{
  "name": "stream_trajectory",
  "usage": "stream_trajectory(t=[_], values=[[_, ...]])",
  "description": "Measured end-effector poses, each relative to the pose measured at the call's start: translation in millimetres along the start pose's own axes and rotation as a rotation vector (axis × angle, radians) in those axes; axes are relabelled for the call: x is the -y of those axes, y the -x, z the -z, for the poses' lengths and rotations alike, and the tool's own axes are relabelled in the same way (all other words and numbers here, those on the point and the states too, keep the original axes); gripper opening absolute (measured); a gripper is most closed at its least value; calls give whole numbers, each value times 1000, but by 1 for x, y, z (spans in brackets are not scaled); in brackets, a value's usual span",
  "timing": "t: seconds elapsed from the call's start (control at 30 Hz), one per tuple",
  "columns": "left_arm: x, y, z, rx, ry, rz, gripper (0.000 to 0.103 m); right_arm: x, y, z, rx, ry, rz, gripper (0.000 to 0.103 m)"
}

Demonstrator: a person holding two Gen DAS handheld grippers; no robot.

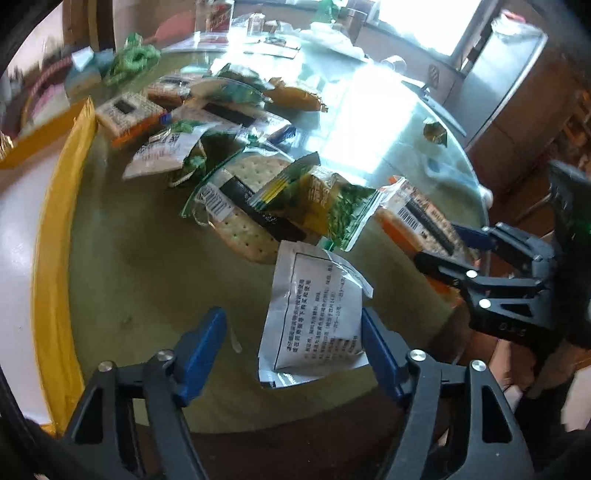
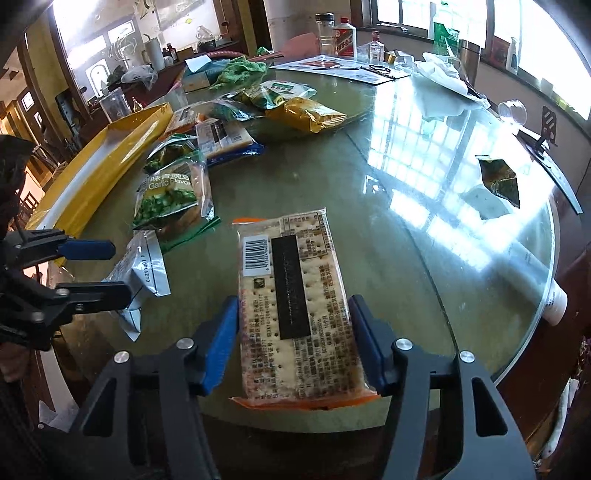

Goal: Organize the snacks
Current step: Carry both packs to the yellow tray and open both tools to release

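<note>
A flat cracker pack (image 2: 295,314) with orange ends and a black label lies on the glass table, and my right gripper (image 2: 293,301) is shut on it, a blue pad pressed to each long side. In the left wrist view that same gripper (image 1: 450,247) sits at the right on the pack (image 1: 417,218). A white sachet (image 1: 314,314) with printed text stands tilted between the fingers of my left gripper (image 1: 291,321). It rests against the right pad (image 1: 376,347), while the left pad (image 1: 205,343) stays apart from it, so this gripper is open.
A yellow tray (image 2: 110,155) lies along the table's left edge. Several snack packs are piled behind, among them a green pea bag (image 2: 166,195) and a yellow bag (image 2: 306,114). Bottles (image 2: 332,33) stand at the back; a small dark wrapper (image 2: 498,181) lies at the right.
</note>
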State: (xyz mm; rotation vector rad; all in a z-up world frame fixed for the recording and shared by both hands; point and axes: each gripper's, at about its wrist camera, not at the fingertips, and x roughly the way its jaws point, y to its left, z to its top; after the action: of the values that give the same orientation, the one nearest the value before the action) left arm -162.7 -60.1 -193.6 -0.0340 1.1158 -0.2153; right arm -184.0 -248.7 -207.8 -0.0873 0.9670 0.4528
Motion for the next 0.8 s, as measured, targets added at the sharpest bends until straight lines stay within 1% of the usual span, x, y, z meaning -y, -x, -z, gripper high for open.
stream_trajectory(t=[0.07, 0.1, 0.2, 0.3, 0.37, 0.43, 0.5, 0.57, 0.63, 0.67, 0.7, 0.73, 0.8], values=[[7, -1, 1, 9, -29, -44, 60, -2, -1, 0, -4, 8, 10, 61], [9, -2, 0, 13, -26, -43, 52, -3, -1, 0, -5, 10, 16, 60], [9, -1, 1, 19, -18, -50, 48, -4, -1, 2, 4, -5, 33, 59], [2, 5, 7, 32, 12, -6, 37, -6, 2, 6, 3, -8, 54, 58], [-12, 12, 14, 46, 73, 92, 36, -4, 5, 9, 14, -35, 43, 58], [-19, 17, 16, 70, 114, 116, 35, 1, 12, 10, 39, -68, 18, 57], [-24, 24, 18, 94, 132, 141, 35, 4, 20, 9, 74, -105, -16, 57], [-28, 36, 19, 118, 151, 199, 35, 1, 34, 6, 126, -122, -18, 57], [-31, 49, 21, 150, 167, 226, 35, -10, 51, 1, 190, -104, -15, 57], [-38, 63, 23, 188, 185, 232, 35, -17, 60, -3, 223, -93, -24, 57], [-40, 72, 23, 209, 196, 230, 35, -26, 69, -6, 256, -81, -48, 57], [-51, 87, 27, 251, 226, 221, 35, -35, 74, -9, 276, -71, -80, 57], [-70, 107, 33, 309, 279, 185, 35, -63, 79, -13, 296, -30, -163, 57]])
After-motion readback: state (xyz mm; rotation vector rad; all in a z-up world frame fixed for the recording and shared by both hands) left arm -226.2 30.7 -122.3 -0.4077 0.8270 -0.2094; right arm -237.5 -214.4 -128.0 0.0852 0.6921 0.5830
